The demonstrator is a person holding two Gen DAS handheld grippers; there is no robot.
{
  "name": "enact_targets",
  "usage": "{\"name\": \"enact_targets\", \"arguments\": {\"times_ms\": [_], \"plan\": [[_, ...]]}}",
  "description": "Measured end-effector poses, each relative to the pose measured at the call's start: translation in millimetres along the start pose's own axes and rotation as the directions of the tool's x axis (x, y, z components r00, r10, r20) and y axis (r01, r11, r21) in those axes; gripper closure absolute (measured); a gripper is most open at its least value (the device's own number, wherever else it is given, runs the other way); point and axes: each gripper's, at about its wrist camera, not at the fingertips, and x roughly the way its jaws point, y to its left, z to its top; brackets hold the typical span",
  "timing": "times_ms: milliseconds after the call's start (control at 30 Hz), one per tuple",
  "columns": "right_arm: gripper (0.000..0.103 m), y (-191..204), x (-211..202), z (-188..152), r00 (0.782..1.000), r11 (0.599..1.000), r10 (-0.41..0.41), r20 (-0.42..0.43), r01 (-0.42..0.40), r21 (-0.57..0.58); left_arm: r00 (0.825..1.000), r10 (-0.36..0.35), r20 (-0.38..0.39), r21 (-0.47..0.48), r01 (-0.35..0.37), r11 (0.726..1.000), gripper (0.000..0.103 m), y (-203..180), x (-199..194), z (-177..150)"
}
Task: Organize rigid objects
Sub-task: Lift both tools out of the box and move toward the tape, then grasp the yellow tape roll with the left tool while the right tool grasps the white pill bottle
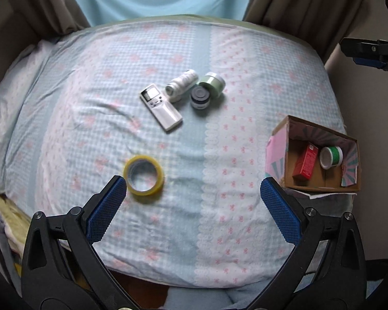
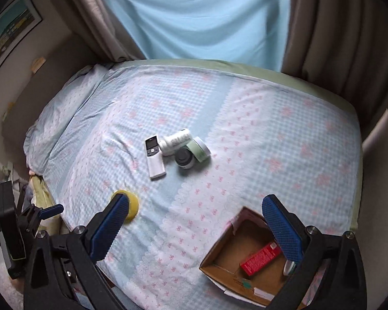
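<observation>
A yellow tape roll (image 1: 144,175) lies on the bed just ahead of my open, empty left gripper (image 1: 194,196), near its left finger; it also shows in the right wrist view (image 2: 132,204). A white remote (image 1: 161,107) (image 2: 154,159), a white bottle (image 1: 181,85) (image 2: 175,140), a green jar (image 1: 211,84) (image 2: 198,149) and a dark jar (image 1: 200,98) (image 2: 184,159) cluster mid-bed. A cardboard box (image 1: 284,129) (image 2: 219,248) at the right holds a red carton (image 1: 305,161) (image 2: 260,258) and a green tape roll (image 1: 331,157). My right gripper (image 2: 195,214) is open and empty above the box.
The checked bedsheet (image 1: 168,219) covers the bed. A pillow (image 2: 62,108) lies at the left end. Curtains (image 2: 199,15) hang behind the far edge. The left gripper shows at the left edge of the right wrist view (image 2: 25,219).
</observation>
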Motion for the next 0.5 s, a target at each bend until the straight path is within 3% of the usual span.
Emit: {"name": "enact_targets", "arguments": {"times_ms": [233, 500], "plan": [[0.0, 44, 71, 63, 0.993, 0.968, 0.023, -0.112, -0.051, -0.247, 0.998, 0.016, -0.053, -0.167, -0.024, 0.986, 0.0, 77, 36, -11], [0.0, 74, 169, 103, 0.966, 0.865, -0.012, -0.26, -0.121, -0.488, 0.988, 0.013, -0.157, -0.196, -0.045, 0.98, 0.0, 110, 104, -31]]}}
